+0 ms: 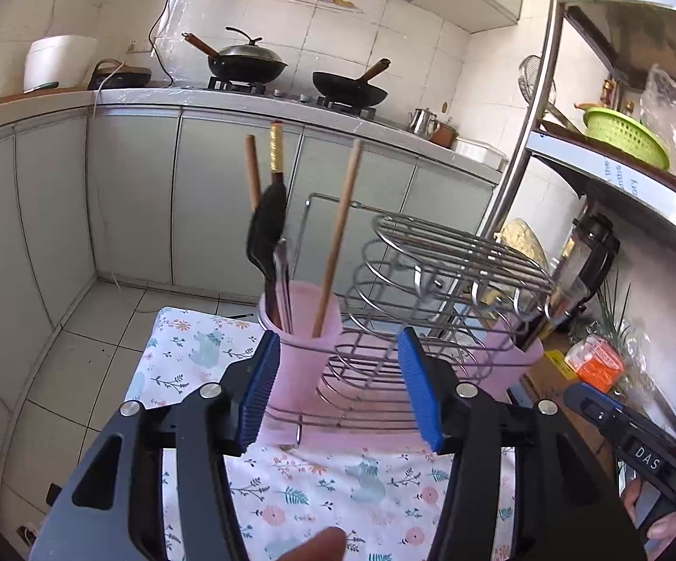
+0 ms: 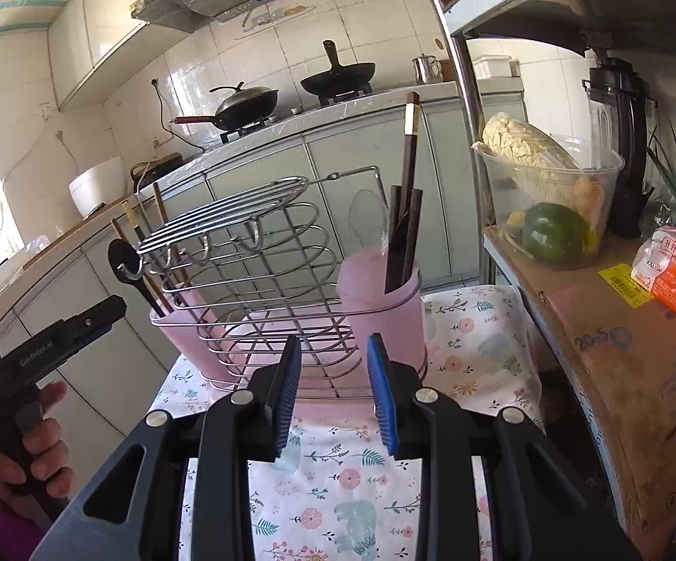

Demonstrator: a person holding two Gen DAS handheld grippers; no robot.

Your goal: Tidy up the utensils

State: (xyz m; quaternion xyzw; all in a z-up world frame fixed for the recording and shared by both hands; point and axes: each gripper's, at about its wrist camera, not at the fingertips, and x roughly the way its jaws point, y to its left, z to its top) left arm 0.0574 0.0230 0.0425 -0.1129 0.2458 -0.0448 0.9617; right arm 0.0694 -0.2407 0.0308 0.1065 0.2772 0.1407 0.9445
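A wire utensil rack [image 1: 436, 280] with two pink cups stands on a floral cloth [image 1: 338, 491]. The left pink cup [image 1: 300, 350] holds a black spoon [image 1: 268, 229], wooden chopsticks [image 1: 338, 233] and a gold-tipped chopstick. In the right wrist view the rack [image 2: 263, 252] shows with the right pink cup [image 2: 380, 308] holding dark chopsticks [image 2: 408, 205] and a clear spoon; the left cup [image 2: 188, 332] holds the black spoon [image 2: 125, 259]. My left gripper [image 1: 338, 388] is open and empty just before the rack. My right gripper [image 2: 333, 388] is open and empty, also near the rack.
A shelf unit stands at the right with a cardboard box [image 2: 618, 350], a clear bowl of vegetables [image 2: 548, 205], an orange packet [image 2: 674, 271] and a blender [image 2: 618, 140]. Kitchen cabinets and a stove with woks [image 1: 249, 65] lie behind. The floor drops off left of the cloth.
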